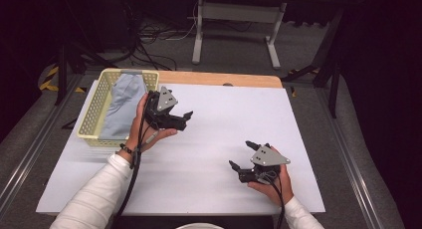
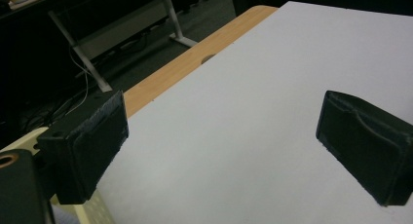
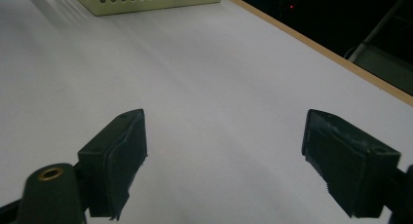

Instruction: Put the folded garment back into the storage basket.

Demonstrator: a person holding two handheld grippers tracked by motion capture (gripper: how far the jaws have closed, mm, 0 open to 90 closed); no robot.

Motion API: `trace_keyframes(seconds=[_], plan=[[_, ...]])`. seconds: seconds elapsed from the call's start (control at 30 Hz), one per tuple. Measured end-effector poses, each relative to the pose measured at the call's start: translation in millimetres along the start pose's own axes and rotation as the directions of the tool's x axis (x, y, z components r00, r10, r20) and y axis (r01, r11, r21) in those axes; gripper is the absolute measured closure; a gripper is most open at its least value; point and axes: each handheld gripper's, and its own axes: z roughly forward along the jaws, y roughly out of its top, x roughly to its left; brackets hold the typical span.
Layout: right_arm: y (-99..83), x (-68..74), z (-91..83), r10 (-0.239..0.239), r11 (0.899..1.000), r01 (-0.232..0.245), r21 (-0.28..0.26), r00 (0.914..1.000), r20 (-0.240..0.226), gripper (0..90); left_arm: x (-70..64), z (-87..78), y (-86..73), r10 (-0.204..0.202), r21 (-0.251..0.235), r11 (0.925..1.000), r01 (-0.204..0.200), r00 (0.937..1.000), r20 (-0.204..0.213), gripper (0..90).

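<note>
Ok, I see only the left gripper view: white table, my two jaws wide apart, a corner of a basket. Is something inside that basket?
Observer: Yes. In the high view the yellow basket holds a pale blue cloth.
Operator: And where is the right gripper?
Observer: The right gripper is over the near right part of the white table, far from the basket, open and empty.
Operator: How is my left gripper placed to the basket?
Observer: The left gripper is just right of the basket and points away from it.
</note>
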Motion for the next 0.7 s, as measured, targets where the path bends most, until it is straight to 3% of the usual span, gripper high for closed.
trace_keyframes(seconds=[0.7], plan=[[0.4, 1.0, -0.1, 0.0, 1.0, 0.0, -0.004, 1.0, -0.003, 17.1, -27.1, -6.3, -15.4, 0.042, -0.009, 0.9991, -0.042, 0.9987, 0.028, 6.4]])
